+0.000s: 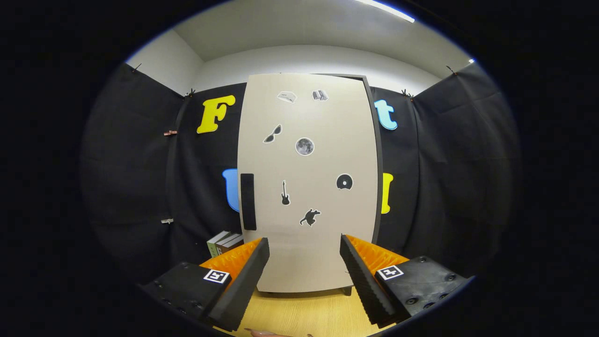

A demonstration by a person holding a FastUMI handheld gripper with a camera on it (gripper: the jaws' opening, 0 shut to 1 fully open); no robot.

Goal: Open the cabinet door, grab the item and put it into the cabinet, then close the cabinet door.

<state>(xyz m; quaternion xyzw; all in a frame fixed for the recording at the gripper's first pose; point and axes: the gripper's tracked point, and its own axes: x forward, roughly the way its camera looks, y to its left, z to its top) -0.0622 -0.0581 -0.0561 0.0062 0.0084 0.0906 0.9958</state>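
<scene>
Black cloth wall (140, 178) wraps the booth from 9 through 3 o'clock, pinned up with small clips (170, 133). Above it, pale grey room walls (299, 58) and ceiling (290, 25); a strip light (386, 9) glows at 1 o'clock. Light wood surface (304, 313) at 6 o'clock. Stacked books (224, 242) at 8 o'clock against the cloth.

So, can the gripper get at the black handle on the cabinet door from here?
Probably yes. The gripper is open and empty, facing the closed door. The handle stands beyond the left finger, near the door's left edge, with nothing in front of it. The gripper must shift left.
</scene>
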